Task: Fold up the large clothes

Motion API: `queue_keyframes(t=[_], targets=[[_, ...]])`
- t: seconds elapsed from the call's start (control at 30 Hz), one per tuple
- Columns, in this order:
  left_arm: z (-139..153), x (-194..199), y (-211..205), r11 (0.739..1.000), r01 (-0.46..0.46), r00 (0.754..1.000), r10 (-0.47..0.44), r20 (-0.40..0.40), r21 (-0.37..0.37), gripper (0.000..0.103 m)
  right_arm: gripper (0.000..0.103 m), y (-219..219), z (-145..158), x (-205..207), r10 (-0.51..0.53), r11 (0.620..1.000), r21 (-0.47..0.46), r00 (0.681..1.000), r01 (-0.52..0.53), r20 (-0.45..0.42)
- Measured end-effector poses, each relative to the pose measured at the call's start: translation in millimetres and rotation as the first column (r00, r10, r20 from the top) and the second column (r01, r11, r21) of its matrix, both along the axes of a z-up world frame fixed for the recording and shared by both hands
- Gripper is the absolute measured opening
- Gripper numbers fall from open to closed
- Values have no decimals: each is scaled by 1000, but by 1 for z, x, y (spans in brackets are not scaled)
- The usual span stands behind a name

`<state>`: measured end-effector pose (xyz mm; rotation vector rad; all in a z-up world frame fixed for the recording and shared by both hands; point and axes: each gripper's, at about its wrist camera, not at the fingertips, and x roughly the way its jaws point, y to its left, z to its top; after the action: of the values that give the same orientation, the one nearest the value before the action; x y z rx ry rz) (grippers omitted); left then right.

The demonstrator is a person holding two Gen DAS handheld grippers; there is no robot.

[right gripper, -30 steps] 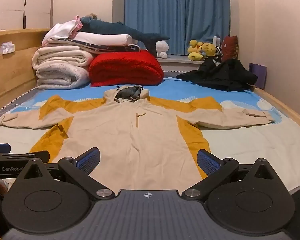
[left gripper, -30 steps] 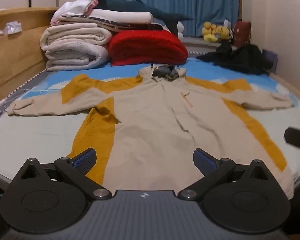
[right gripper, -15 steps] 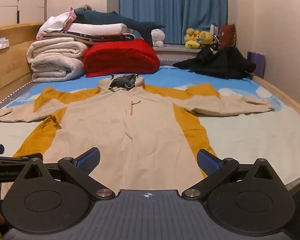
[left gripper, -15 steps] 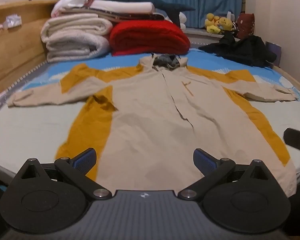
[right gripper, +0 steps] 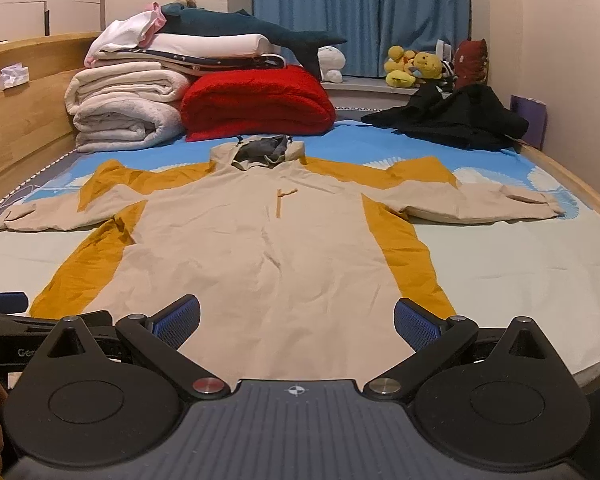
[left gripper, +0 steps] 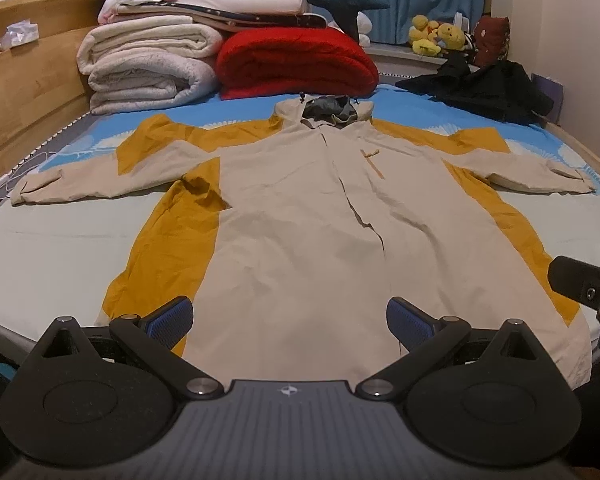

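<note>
Lying flat beyond both spread claws (left gripper: 290,322): jacket (left gripper: 320,240)

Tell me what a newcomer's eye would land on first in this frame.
The beige and mustard hooded jacket spread flat across the bed, sleeves out to both sides, hood towards the far end. Behind it sit a folded red blanket and a stack of white bedding. Both the left gripper and right gripper are open at the hem, holding nothing.

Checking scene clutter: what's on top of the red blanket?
On the red blanket rests a dark star-patterned folded layer, then a white pillow and the shark plush. How far that layer reaches underneath is hidden.
</note>
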<state>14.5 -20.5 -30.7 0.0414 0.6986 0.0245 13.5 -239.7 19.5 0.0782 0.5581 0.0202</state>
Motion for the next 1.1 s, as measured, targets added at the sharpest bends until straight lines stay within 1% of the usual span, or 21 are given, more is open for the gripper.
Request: queue_keyframes(t=[0.27, 1.1], targets=[[1, -1, -3, 1000, 3, 1000, -3, 2, -11, 103, 102, 1, 1, -2, 9, 1000, -12, 1000, -9, -5], [1, 1, -4, 1000, -2, 1000, 2, -6, -11, 103, 102, 5, 0, 0, 19, 1000, -22, 1000, -19, -7]])
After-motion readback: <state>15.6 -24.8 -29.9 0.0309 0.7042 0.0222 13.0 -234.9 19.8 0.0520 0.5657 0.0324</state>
